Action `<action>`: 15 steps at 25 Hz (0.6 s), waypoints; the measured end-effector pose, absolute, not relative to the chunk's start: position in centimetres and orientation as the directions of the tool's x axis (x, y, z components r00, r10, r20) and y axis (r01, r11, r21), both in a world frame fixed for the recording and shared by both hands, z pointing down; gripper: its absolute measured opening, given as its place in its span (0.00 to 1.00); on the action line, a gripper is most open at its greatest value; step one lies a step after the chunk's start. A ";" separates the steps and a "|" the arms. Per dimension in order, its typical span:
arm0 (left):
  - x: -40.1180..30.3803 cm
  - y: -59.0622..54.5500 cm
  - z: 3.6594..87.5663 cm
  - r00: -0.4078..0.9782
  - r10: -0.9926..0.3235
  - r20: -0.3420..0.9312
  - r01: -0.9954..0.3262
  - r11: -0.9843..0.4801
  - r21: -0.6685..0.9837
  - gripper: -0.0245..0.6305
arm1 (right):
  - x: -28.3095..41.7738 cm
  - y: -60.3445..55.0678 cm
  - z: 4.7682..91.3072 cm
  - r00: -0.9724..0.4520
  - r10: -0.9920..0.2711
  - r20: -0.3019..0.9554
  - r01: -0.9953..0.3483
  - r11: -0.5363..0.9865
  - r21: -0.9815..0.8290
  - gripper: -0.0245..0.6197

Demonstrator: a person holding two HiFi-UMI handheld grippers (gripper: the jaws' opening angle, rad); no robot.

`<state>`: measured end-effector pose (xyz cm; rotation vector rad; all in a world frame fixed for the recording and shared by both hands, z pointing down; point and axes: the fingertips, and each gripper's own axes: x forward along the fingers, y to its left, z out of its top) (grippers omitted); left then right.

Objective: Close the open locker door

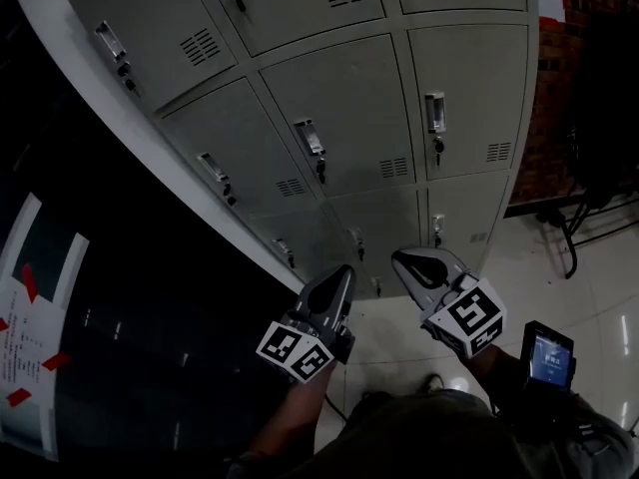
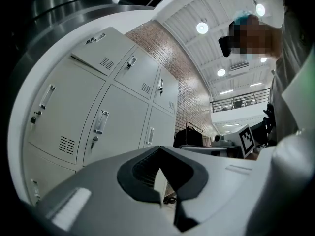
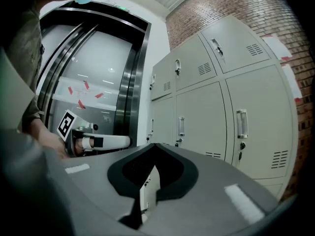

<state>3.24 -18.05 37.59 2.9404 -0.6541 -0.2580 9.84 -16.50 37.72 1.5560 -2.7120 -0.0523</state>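
Left claw point(image 1: 342, 272) and right claw point(image 1: 401, 260) are pinched closed and empty, facing the lockers point(image 1: 349, 108).
No open door shows: every door ahead of the claw tips looks flush. Such a door is probably thin sheet metal, light, stiff, smooth and free-swinging. It is best pushed flat near its handle-side edge, not gripped.
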 end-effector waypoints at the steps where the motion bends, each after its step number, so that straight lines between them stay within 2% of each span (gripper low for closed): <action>1: 3.1 -17.5 37.2 0.894 -0.425 -0.146 -0.405 -0.903 0.145 0.01 | 9.6 -15.8 37.5 -0.505 -0.863 -0.008 -0.862 0.504 0.041 0.05; 15: -2.1 -10.5 36.1 0.941 -0.289 -0.177 -0.264 -0.952 0.153 0.01 | 3.4 -8.2 37.0 -0.384 -0.923 0.013 -0.922 0.384 0.038 0.05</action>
